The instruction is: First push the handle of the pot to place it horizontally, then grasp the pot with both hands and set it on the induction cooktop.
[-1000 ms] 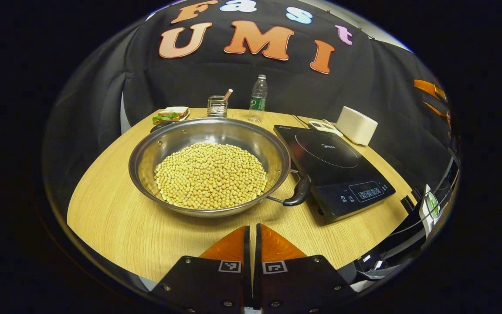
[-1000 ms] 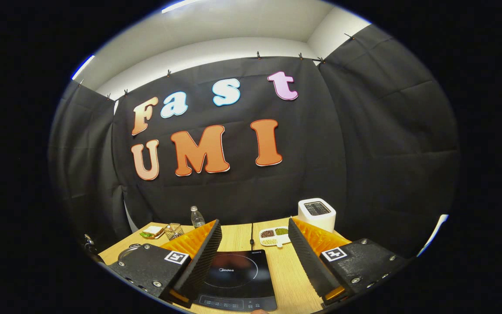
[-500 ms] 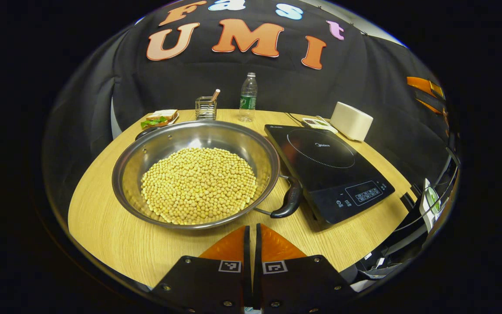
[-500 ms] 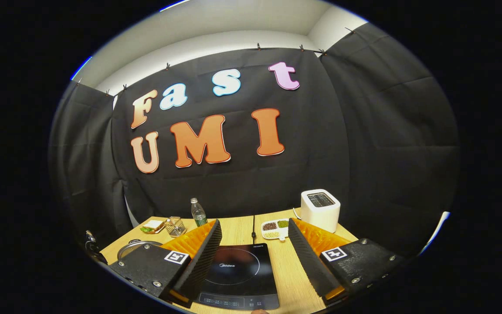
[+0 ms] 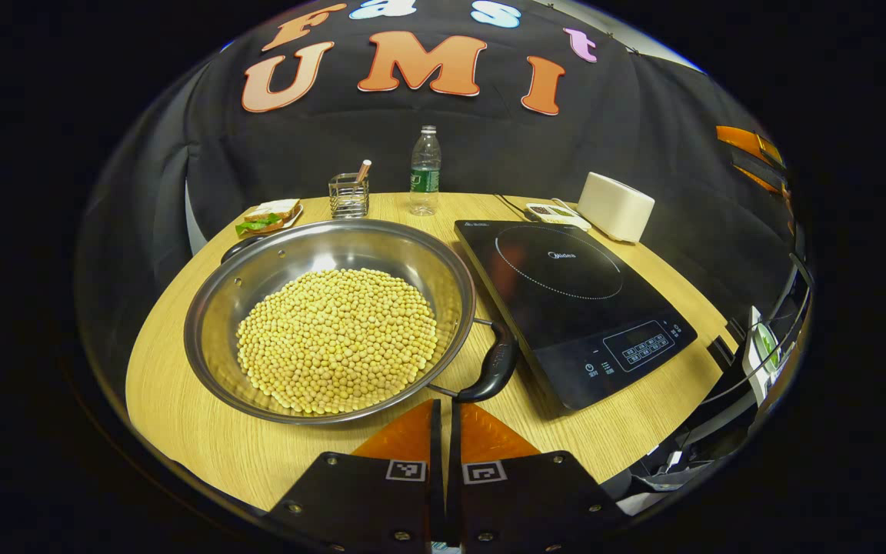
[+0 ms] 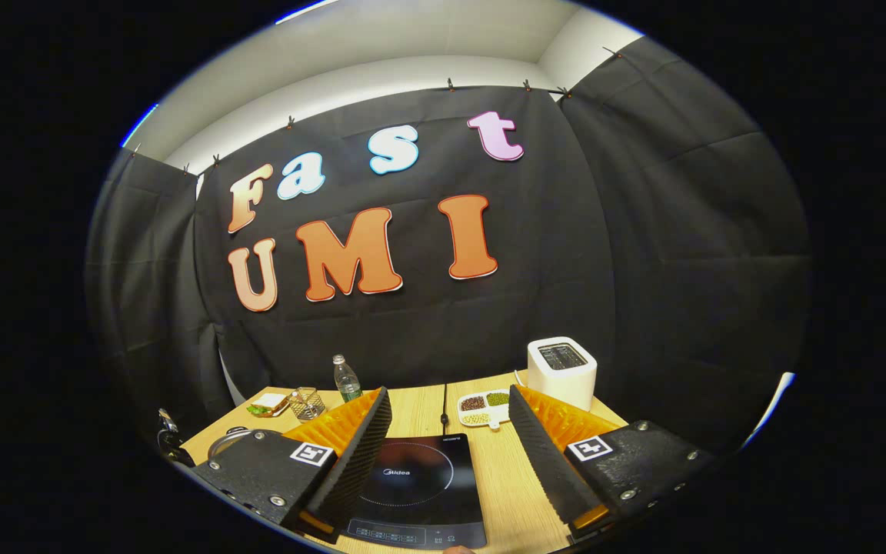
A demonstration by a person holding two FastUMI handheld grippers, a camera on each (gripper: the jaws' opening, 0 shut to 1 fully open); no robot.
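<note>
Handle-push step in hand: left gripper (image 5: pixel 445 412) pinched closed, just short of the pot (image 5: pixel 329 315) of soybeans on the table beside the induction cooktop (image 5: pixel 570 296); black handle (image 5: pixel 493 368) skewed; right gripper (image 6: pixel 449 454) wide, above cooktop; next, nudge handle sideways.

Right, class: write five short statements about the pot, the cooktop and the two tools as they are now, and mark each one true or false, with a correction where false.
1. The pot sits on the cooktop. False: it is on the table, beside the cooktop.
2. The pot holds yellow beans. True.
3. The left tool is open wide. False: its fingers are shut together.
4. The right tool is open, with the cooktop seen between its fingers. True.
5. The bottle lies on its side. False: it stands upright at the back of the table.
</note>
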